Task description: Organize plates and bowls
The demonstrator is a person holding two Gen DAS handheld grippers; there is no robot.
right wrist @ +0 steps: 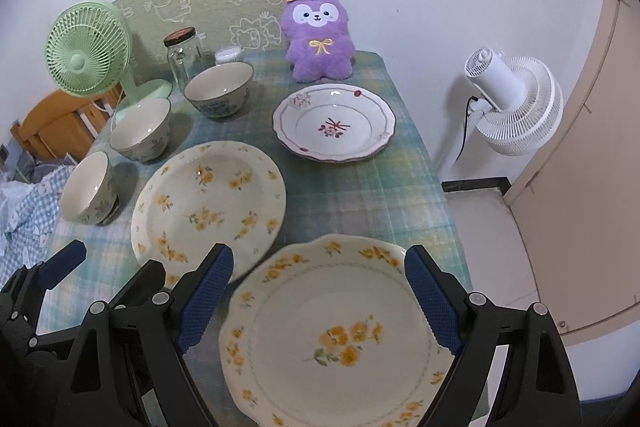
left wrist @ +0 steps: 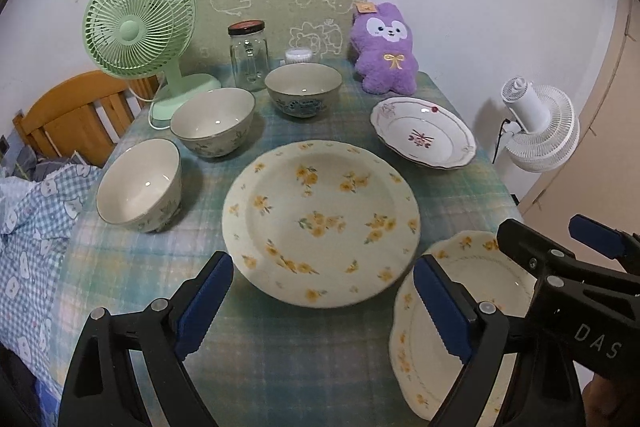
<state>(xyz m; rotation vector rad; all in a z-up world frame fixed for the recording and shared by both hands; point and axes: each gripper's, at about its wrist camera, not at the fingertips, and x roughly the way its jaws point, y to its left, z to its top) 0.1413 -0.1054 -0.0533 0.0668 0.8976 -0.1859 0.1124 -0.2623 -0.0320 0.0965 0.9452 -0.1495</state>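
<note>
A large round plate with yellow flowers (left wrist: 320, 223) (right wrist: 208, 203) lies mid-table, just beyond my open left gripper (left wrist: 324, 307) (right wrist: 108, 267). A scalloped yellow-flower plate (right wrist: 340, 339) (left wrist: 508, 279) sits at the near right, under my open right gripper (right wrist: 320, 301) (left wrist: 560, 231); neither gripper holds anything. A white plate with a pink flower pattern (left wrist: 424, 139) (right wrist: 334, 123) rests at the far right. Three cream bowls stand upright along the left: the near bowl (left wrist: 140, 187) (right wrist: 88, 187), the middle bowl (left wrist: 214, 121) (right wrist: 140, 129) and the far bowl (left wrist: 302, 89) (right wrist: 220, 91).
At the back of the checked tablecloth (left wrist: 280, 347) stand a green desk fan (left wrist: 140, 23), a glass jar (left wrist: 248, 55) and a purple plush toy (left wrist: 386, 51). A white floor fan (right wrist: 516, 99) stands right of the table; a wooden chair (left wrist: 72, 115) and checked bedding (left wrist: 32, 227) are at the left.
</note>
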